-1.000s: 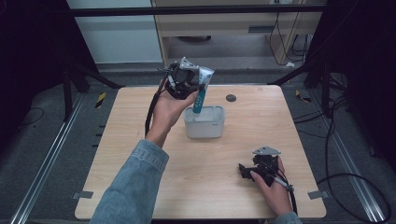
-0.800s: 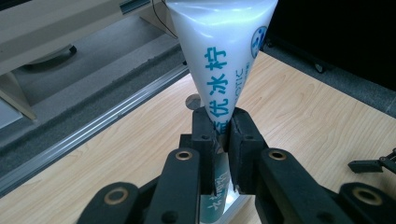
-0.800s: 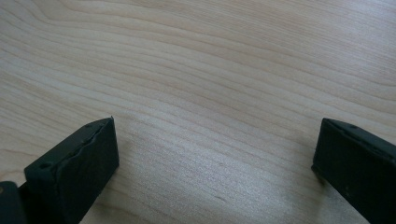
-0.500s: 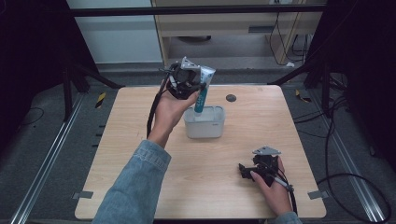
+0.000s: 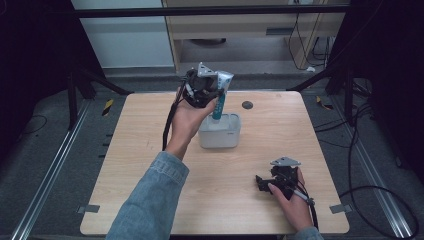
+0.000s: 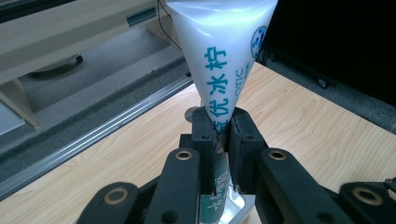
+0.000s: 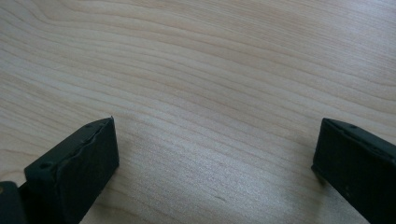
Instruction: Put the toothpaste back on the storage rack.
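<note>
A blue denim sleeve with a turned cuff is worn on the left forearm, and a sliver of the same fabric is seen at the right wrist. Each claw is built of black parts: the left claw is fitted with brass-ringed screw holes along its linkage, and a black cable is trailed from it. A grey three-cornered plate is carried atop the right claw, whose pads are ridged.
</note>
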